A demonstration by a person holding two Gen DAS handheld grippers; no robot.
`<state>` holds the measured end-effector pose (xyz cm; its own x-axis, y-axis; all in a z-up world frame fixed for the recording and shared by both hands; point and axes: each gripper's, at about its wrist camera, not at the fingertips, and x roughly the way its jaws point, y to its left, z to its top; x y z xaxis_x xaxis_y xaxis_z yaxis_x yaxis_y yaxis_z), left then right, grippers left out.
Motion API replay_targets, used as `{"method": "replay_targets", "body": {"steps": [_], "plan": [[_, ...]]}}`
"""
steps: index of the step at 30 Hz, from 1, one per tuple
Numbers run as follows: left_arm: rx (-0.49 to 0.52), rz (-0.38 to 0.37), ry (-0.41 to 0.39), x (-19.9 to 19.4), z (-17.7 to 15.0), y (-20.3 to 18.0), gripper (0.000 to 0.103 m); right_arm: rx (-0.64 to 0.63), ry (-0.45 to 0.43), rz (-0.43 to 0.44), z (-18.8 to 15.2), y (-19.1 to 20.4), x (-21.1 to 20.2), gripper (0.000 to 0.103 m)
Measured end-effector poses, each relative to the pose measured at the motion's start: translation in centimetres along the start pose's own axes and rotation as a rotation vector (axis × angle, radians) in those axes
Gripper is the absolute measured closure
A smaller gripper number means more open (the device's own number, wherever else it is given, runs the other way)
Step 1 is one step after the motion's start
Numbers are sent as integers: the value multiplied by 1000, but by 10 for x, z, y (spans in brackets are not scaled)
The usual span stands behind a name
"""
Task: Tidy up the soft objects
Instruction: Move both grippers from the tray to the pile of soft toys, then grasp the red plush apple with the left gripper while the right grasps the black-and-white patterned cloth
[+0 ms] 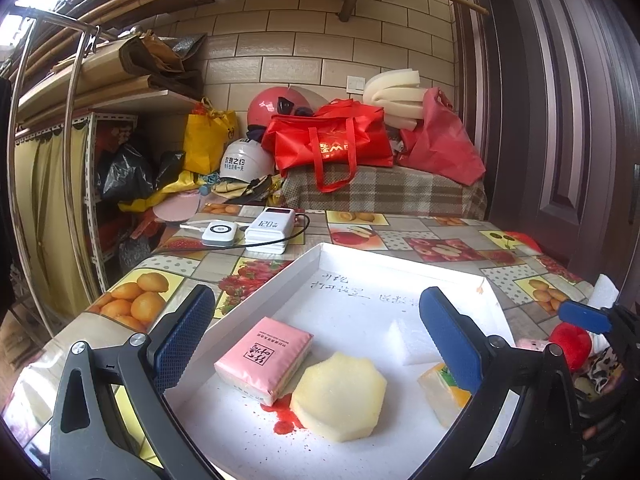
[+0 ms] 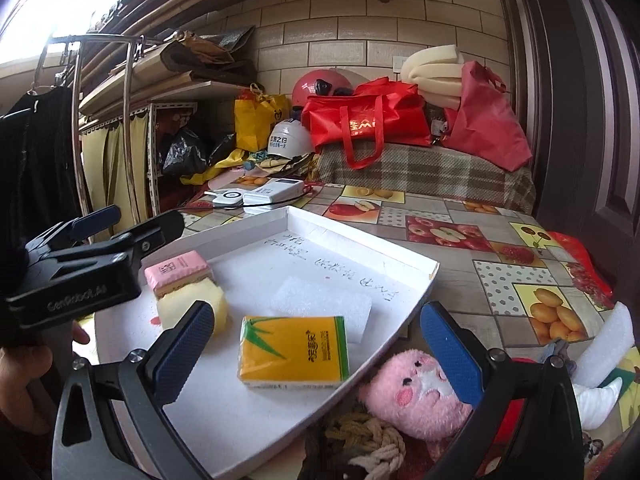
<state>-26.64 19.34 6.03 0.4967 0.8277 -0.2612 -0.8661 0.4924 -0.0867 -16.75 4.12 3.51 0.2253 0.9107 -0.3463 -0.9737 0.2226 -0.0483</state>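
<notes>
A white tray (image 1: 360,264) (image 2: 304,216) lies on the fruit-print table. Inside it are a pink tissue pack (image 1: 264,360) (image 2: 176,270), a pale yellow sponge (image 1: 340,396) (image 2: 176,308), a white foam block (image 1: 412,340) (image 2: 320,300) and a yellow tissue pack (image 2: 294,350) (image 1: 440,394). My left gripper (image 1: 316,344) hangs open over the tray, nothing between its fingers. My right gripper (image 2: 316,344) is open above the yellow pack and the tray's near rim. A pink plush toy (image 2: 416,396) and a knotted rope (image 2: 372,444) lie just outside the tray.
Two white power banks (image 1: 248,228) with cables sit beyond the tray. A red plush item (image 1: 568,344) and a white foam strip (image 2: 604,344) lie at the right. A plaid-covered bench with red bags (image 1: 332,140), helmets and foam stands behind the table. A hand (image 2: 24,384) holds the left gripper.
</notes>
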Motion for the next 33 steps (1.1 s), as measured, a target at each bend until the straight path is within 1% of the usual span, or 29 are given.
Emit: {"method": "replay_targets", "body": {"steps": [2,4,5,6,9,12,14,16,17,19,21,23,24,26,27,29,32,33], "plan": [[6,-6,0,-1,-1,-2,0,-9,-16,11,-5,-3,-15,0],[13,-15,-1,-2,-1,-5,0,-2,-12,18,-10,-12,-29,0],[16,-22,-2,-3,-2,-6,0,12,-14,16,-11,-19,-35,0],[20,-31,-4,-5,-2,-7,0,37,-35,-4,-12,-31,-45,0],[34,-62,-9,-9,-3,-12,0,147,-115,-84,-18,-72,-78,0],[59,-132,-1,-13,-5,-24,0,192,-156,-227,-29,-112,-107,0],[85,-201,12,-16,-7,-38,0,214,-122,-316,-38,-141,-119,0],[137,-287,31,-22,-10,-59,0,264,-64,-341,-45,-167,-125,0],[171,-330,44,-25,-12,-72,0,289,-40,-334,-47,-177,-127,0],[223,-388,67,-31,-16,-93,0,324,10,-316,-53,-195,-128,0],[240,-454,100,-34,-18,-110,0,326,60,-280,-58,-198,-125,0],[250,-512,137,-34,-21,-123,0,304,105,-228,-60,-192,-120,0],[271,-515,145,-34,-21,-129,0,283,132,-192,-60,-185,-116,0],[309,-506,152,-35,-24,-137,0,236,195,-150,-61,-176,-106,0],[322,-501,156,-36,-25,-140,0,202,245,-132,-61,-167,-95,1],[333,-499,170,-34,-26,-144,0,154,320,-103,-60,-154,-74,6],[328,-528,200,-29,-27,-152,0,126,402,-62,-57,-143,-47,19],[326,-537,213,-25,-28,-157,0,128,421,-61,-57,-144,-40,34]]}}
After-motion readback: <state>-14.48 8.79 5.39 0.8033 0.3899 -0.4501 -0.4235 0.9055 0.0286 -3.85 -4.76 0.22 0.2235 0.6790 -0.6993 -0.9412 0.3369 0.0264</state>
